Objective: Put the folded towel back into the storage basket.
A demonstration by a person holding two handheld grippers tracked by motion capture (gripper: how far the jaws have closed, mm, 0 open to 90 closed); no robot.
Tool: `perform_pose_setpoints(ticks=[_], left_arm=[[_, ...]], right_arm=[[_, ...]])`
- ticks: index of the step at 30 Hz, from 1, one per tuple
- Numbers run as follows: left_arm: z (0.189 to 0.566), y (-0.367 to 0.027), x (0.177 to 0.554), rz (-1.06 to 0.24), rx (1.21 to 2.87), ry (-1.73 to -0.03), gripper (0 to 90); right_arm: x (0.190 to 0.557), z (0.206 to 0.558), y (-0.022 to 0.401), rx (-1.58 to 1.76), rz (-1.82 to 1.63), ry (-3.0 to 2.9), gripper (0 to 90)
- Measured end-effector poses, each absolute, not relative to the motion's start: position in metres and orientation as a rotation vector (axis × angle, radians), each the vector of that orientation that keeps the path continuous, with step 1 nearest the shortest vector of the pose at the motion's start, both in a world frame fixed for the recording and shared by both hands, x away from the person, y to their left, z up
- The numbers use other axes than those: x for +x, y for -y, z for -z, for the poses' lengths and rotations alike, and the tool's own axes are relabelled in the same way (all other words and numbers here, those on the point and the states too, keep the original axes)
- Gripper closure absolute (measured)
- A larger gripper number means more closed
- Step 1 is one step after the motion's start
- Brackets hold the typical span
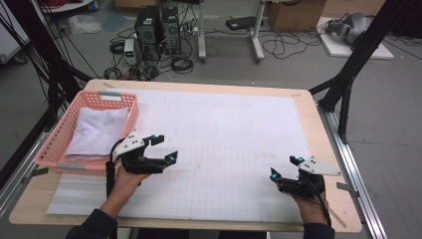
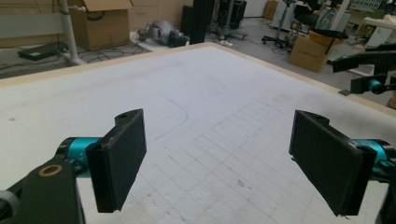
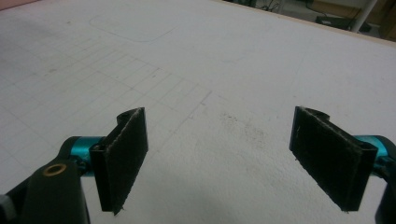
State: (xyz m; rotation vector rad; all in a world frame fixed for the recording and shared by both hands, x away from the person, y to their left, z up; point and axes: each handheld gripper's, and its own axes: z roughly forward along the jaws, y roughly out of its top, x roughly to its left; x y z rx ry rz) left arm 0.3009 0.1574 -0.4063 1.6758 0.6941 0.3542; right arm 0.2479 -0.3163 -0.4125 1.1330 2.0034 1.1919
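Note:
A pink basket stands at the table's left edge with folded white cloth inside it. My left gripper hovers open just right of the basket, jaws pointing toward the table's middle, nothing between them. In the left gripper view that gripper spreads wide over the white gridded mat, and the right gripper shows far off at the right edge. My right gripper is open near the front right corner; in its own view the right gripper holds nothing above the mat.
A white gridded mat covers most of the wooden table. Black frame posts rise at the right and left sides. Computers, cables and cardboard boxes lie on the floor beyond the far edge.

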Motion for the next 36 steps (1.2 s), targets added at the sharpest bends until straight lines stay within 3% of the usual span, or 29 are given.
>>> perform_pose_setpoints(ticks=[36], left_arm=[[0.431, -0.151, 0.296, -0.324, 1.720, -0.721, 19.5]], right_arm=[[0.250, 0.417, 0.314, 1.159, -1.187, -2.016, 18.2]])
